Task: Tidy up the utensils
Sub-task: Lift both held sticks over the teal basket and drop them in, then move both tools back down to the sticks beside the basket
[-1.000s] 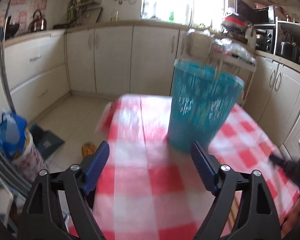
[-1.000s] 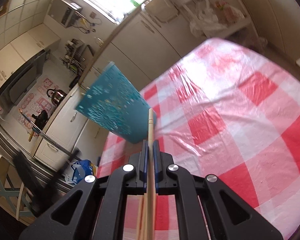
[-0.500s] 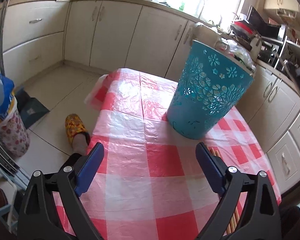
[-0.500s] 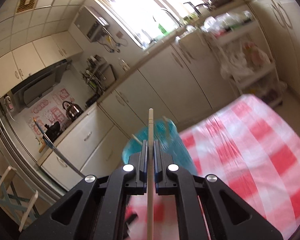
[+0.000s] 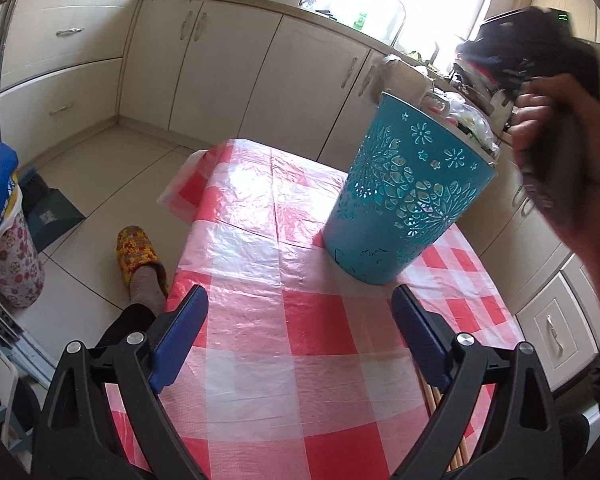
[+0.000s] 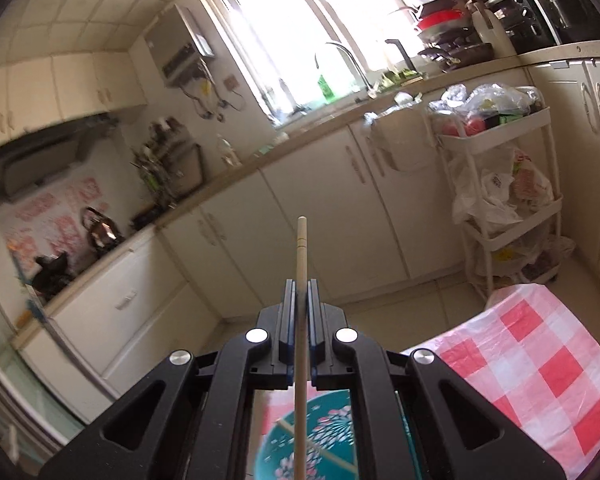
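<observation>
A teal perforated basket (image 5: pixel 404 200) stands on the red-and-white checked tablecloth (image 5: pixel 292 320). My left gripper (image 5: pixel 300 336) is open and empty, low over the table in front of the basket. Wooden chopsticks (image 5: pixel 432 396) lie on the cloth by its right finger. My right gripper (image 6: pixel 299 300) is shut on a wooden chopstick (image 6: pixel 301 264) held upright, directly above the basket (image 6: pixel 316 440), whose inside shows below the jaws with another chopstick in it. In the left wrist view the hand with the right gripper (image 5: pixel 556 136) is blurred above the basket's right rim.
Cream kitchen cabinets (image 5: pixel 260 64) run behind the table. A white trolley (image 6: pixel 508 184) with bags stands by the table's far end. A person's slippered foot (image 5: pixel 138 256) is on the floor at the table's left. A flowered bin (image 5: pixel 8 256) stands far left.
My right gripper rose with the chopstick and tipped upright over the basket. My left gripper drew back from the basket and stayed open.
</observation>
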The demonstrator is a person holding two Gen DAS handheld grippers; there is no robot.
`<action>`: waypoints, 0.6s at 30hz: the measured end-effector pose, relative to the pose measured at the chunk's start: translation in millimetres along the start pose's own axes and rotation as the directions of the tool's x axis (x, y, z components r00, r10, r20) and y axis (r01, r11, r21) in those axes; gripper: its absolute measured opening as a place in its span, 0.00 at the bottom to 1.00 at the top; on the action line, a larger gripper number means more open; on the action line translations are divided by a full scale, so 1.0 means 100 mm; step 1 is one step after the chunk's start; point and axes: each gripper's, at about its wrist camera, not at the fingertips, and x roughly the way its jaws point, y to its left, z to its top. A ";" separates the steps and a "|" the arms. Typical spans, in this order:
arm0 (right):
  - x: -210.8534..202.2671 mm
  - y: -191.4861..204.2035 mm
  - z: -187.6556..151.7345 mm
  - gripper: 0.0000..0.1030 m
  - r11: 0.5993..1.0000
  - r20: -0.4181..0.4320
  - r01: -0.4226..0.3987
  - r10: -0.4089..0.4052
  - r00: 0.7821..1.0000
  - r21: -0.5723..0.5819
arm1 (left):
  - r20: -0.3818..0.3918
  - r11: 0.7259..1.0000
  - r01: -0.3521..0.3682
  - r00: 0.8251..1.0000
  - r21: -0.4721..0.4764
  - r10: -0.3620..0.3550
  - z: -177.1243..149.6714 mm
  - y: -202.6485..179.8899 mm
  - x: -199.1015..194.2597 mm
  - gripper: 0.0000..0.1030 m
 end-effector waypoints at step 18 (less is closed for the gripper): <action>-1.02 -0.24 -0.69 0.43 0.992 -0.057 -0.017 0.010 0.998 -0.127 | 0.001 1.000 -0.017 1.000 -0.021 0.017 0.00 0.02 -0.01 0.88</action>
